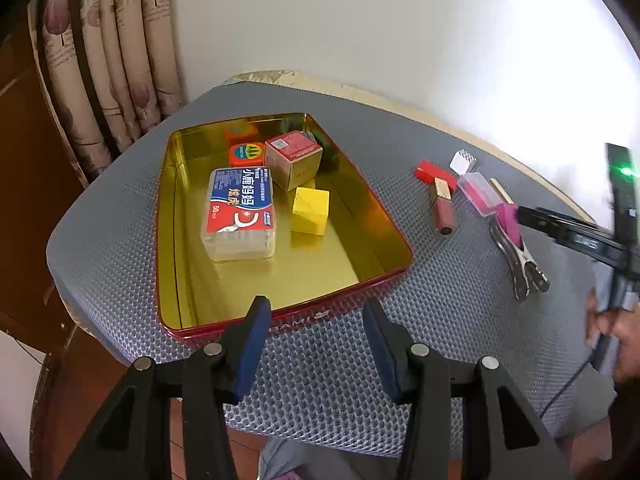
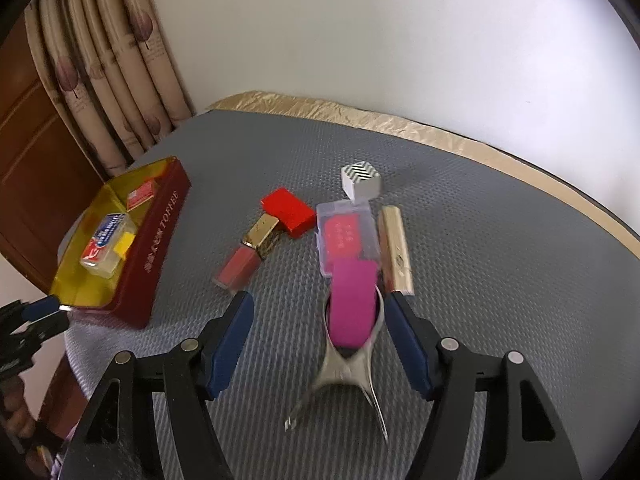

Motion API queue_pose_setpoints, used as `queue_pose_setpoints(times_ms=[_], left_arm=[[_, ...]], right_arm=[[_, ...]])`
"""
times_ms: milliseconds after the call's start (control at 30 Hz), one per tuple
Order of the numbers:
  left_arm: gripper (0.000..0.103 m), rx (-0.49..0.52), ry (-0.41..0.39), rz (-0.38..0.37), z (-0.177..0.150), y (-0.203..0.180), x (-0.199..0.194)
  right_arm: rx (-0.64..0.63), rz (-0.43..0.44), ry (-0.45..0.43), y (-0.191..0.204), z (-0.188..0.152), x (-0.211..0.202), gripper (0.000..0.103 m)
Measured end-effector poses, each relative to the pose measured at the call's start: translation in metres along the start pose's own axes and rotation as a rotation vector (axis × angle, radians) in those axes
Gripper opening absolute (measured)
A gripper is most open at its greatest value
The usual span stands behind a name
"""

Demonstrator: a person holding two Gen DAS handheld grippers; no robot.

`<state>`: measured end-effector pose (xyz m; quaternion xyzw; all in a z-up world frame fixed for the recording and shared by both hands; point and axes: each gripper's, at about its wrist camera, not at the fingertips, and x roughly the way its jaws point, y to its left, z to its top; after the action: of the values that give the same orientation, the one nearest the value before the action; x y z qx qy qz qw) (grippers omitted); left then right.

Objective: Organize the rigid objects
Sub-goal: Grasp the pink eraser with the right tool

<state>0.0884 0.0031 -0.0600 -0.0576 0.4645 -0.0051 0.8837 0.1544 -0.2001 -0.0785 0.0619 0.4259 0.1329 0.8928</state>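
A red tin with a gold inside [image 1: 384, 276] [image 2: 160, 232] holds a floss box [image 1: 240, 212], a yellow block [image 1: 311, 210], a red-and-tan carton [image 1: 294, 158] and an orange item [image 1: 247, 153]. My left gripper [image 1: 316, 312] is open and empty just in front of the tin's near wall. My right gripper [image 2: 318, 304] is open, its fingers either side of a metal clip with a magenta handle [image 2: 352, 308] [image 1: 516, 248] lying on the mat. A lip gloss [image 2: 248, 252], a red block [image 2: 288, 212], a clear case with a pink card [image 2: 346, 232], a gold tube [image 2: 396, 248] and a striped white cube [image 2: 360, 180] lie beyond it.
A grey dotted mat [image 2: 480, 280] covers the table, with a gold cloth edge [image 2: 440, 132] at the back. Curtains [image 2: 108, 80] and a wooden door [image 2: 24, 140] stand to the left. A white wall is behind.
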Motion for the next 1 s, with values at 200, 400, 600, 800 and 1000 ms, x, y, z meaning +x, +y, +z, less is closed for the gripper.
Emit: queue_pose_setpoints(times_ms=[200,400,600,800,1000], left_arm=[[0.049,-0.004,0.019,-0.019,0.002,0.001,0.004],[0.049,0.019,0.012,-0.001,0.001,-0.004,0.005],[0.049,0.033,0.011,0.015,0.000,-0.007,0.006],[0.049,0.033,0.011,0.021,-0.001,-0.007,0.005],[0.049,0.044,0.015,0.044,-0.001,-0.009,0.005]], right_arm=[[0.015,-0.033,0.043,-0.008,0.011,0.031,0.066],[0.034,-0.036,0.062,-0.019,0.019,0.042,0.062],[0.014,-0.027,0.082,-0.012,0.016,0.041,0.057],[0.056,-0.030,0.097,-0.022,0.007,0.047,0.043],[0.054,-0.037,0.094,-0.022,0.009,0.047,0.030]])
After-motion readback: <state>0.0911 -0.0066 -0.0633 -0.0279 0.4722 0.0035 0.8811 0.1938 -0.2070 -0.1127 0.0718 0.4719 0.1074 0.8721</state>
